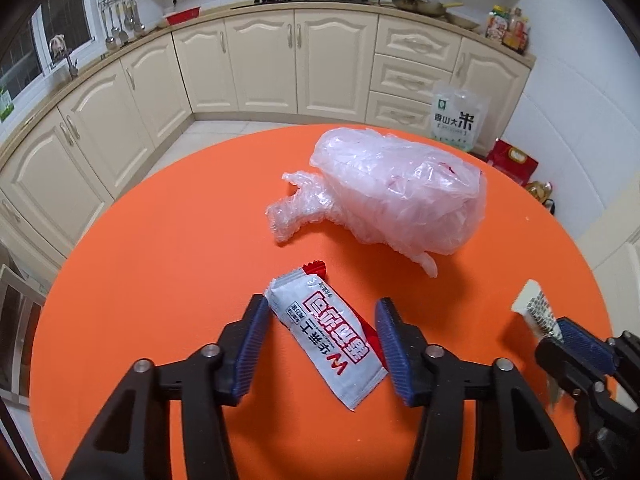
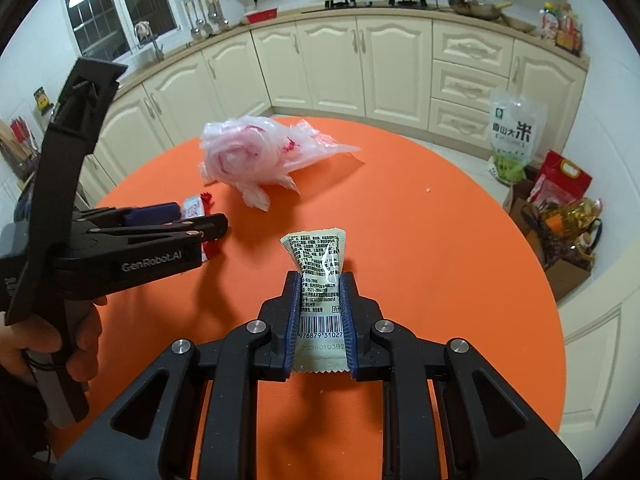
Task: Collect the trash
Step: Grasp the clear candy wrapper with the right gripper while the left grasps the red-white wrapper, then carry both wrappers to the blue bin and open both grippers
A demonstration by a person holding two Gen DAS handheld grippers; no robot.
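A white and red snack wrapper lies flat on the round orange table. My left gripper is open, with one finger on each side of the wrapper, low over the table. My right gripper is shut on a pale green wrapper with a barcode, held above the table; it shows at the right edge of the left wrist view. A crumpled clear plastic bag with bubble wrap lies further back; it also shows in the right wrist view. The left gripper appears there too.
Cream kitchen cabinets curve behind the table. A rice bag and a box of groceries stand on the floor at the right. A small crumb lies on the table.
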